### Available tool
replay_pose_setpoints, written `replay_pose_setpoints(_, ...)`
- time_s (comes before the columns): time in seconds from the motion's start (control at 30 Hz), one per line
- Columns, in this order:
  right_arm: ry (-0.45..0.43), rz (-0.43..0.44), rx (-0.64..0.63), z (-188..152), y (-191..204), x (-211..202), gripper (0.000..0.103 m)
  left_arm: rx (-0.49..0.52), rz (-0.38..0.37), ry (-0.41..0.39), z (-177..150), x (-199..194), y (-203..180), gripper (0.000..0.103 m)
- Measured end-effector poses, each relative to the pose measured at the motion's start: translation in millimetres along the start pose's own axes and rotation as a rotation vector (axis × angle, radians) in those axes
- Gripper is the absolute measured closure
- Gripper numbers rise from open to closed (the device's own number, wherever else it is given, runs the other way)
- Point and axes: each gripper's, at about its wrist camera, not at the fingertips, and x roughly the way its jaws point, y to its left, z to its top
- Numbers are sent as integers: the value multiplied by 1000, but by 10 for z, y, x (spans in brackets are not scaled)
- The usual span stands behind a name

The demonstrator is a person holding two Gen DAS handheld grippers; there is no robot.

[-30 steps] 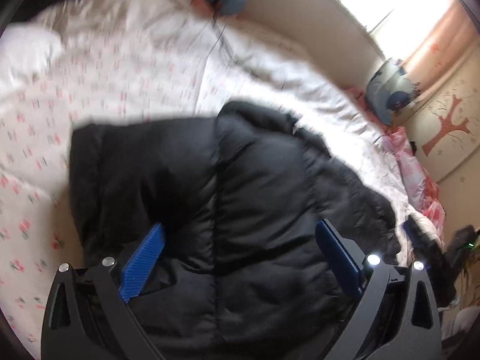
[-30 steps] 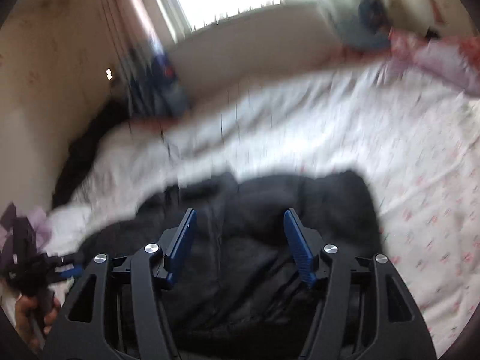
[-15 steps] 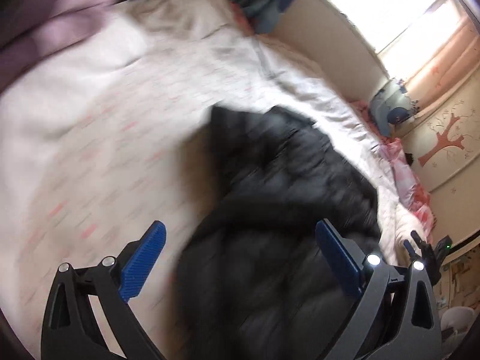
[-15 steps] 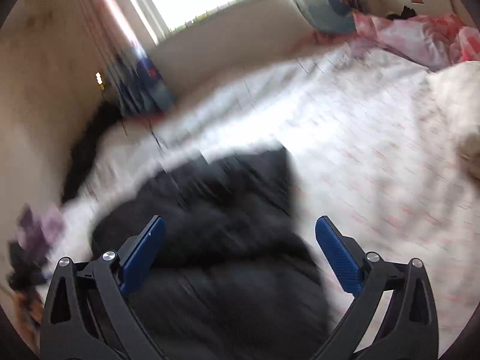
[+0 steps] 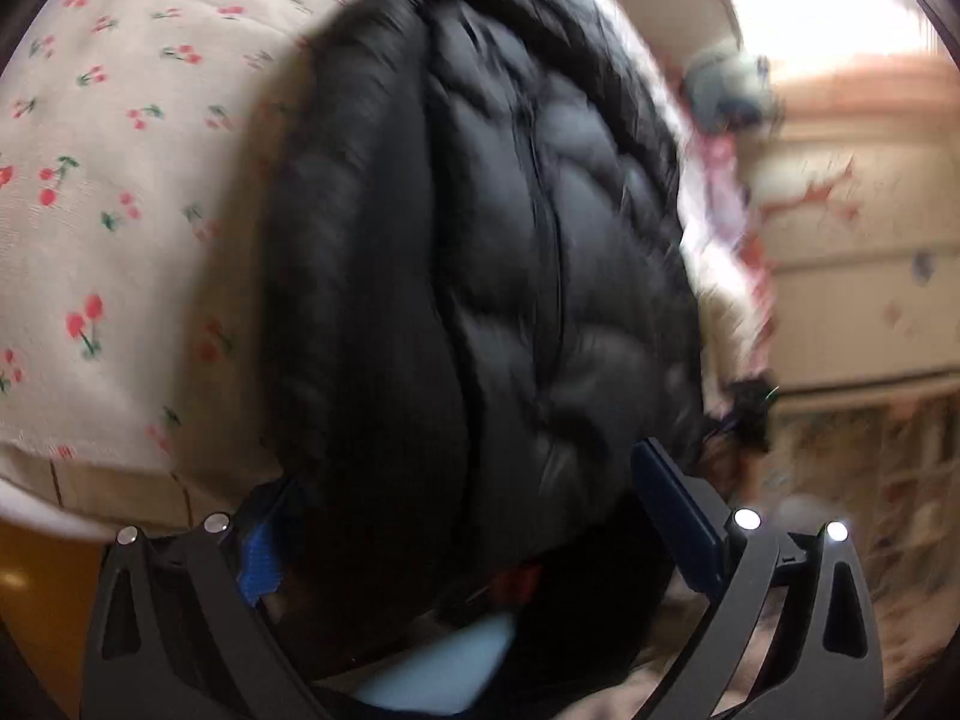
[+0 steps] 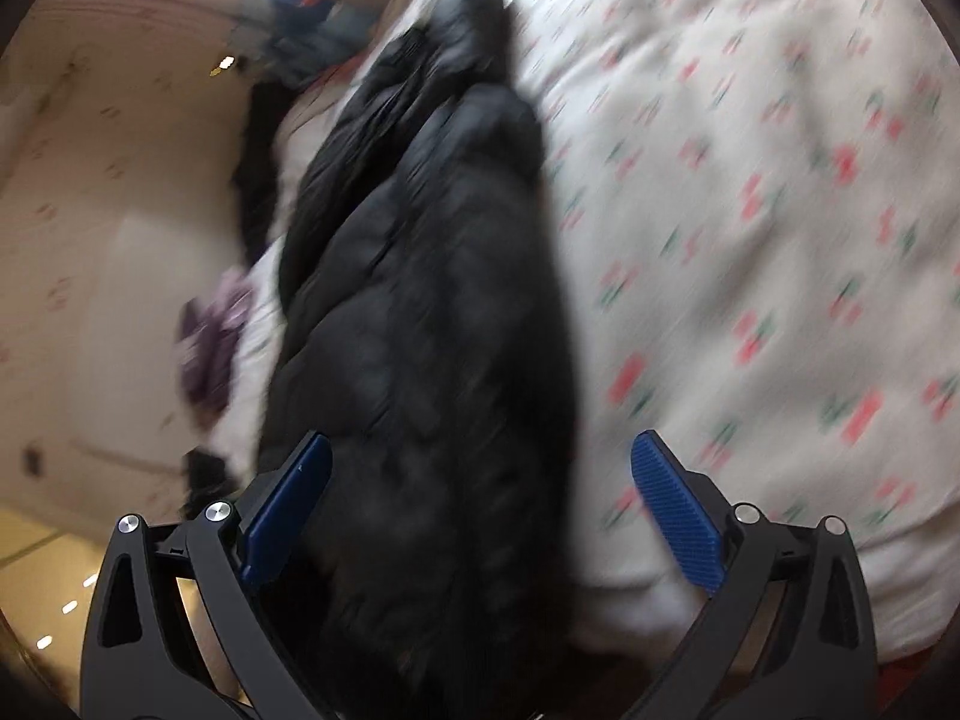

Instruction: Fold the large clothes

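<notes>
**One black jacket, two wide-open claws**

One black puffer jacket [image 5: 480, 276] lies lengthwise on the cherry-print bedsheet [image 5: 90, 180], and two claws frame it, one from each side of the bed. The left gripper [image 5: 480, 516] has both blue fingers spread wide, and the near end of the jacket bulges up between them; whether the pads [image 5: 261, 558] press on the fabric cannot be told, as the left one is half buried in the padding. The right gripper [image 6: 480, 498] stands fully spread and grips nothing: the jacket [image 6: 432, 330] runs ahead from its left finger [image 6: 288, 504], while its right finger [image 6: 675, 516] hangs over bare sheet [image 6: 750, 210].

A second ago the right claw was half closed with the jacket under it; its jaws have just been opening. The jacket then lay broad across both views, and it now reads as a narrower, longer bundle (both pictures are blurred).

Around it, counted: one purple garment [image 6: 210, 336] left of the right claw beside the jacket, one dark bundle [image 6: 300, 42] far ahead near the wall, one grey-blue cushion [image 5: 726, 90] far ahead and right of the left claw, and one pale blue patch [image 5: 444, 666] between that claw's arms.
</notes>
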Motion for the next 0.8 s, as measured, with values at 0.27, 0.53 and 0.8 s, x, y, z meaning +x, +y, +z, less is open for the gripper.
replay_pose_setpoints(0.27, 51, 96, -1, -326, 70, 184, 42, -81, 33, -39, -124, 241, 9, 15)
replay_pose_setpoints(0.53, -194, 304, -63, -301, 678, 59, 94, -4, -106, -199, -32, -333, -513, 85)
replay_pose_setpoints(0.8, -310, 471, -287, -312, 1825, -775, 95, 152, -257, -373, -248, -1457, -1277, 86)
